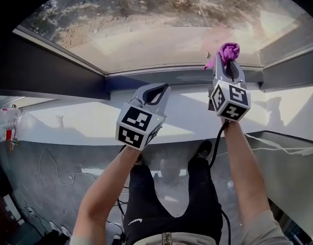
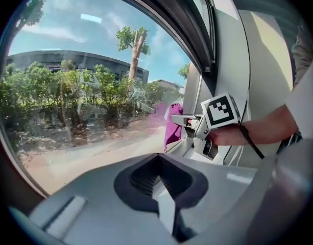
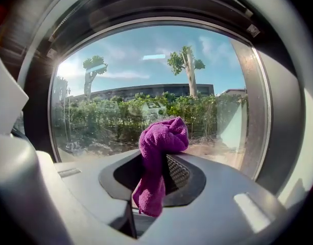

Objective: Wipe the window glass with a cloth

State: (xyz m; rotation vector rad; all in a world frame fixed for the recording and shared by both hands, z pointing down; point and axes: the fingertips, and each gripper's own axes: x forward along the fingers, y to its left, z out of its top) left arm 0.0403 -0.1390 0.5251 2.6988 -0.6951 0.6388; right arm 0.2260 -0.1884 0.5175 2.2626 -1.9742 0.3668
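Both forearms reach up-frame from bottom centre in head view, 1 gripper each (2 total). Left gripper sits at frame centre, tilted right, jaws together w/ nothing between, clear of the glass; right gripper sits upper right, near-upright, jaws clamped on the 1 purple cloth. Cloth sits at the window glass just above the lower frame edge, contact not confirmable; glass runs open to the left & up-frame, w/ a dark frame post close at right.

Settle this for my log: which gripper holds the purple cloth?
The right gripper, shut on the purple cloth; the left gripper is shut on nothing.
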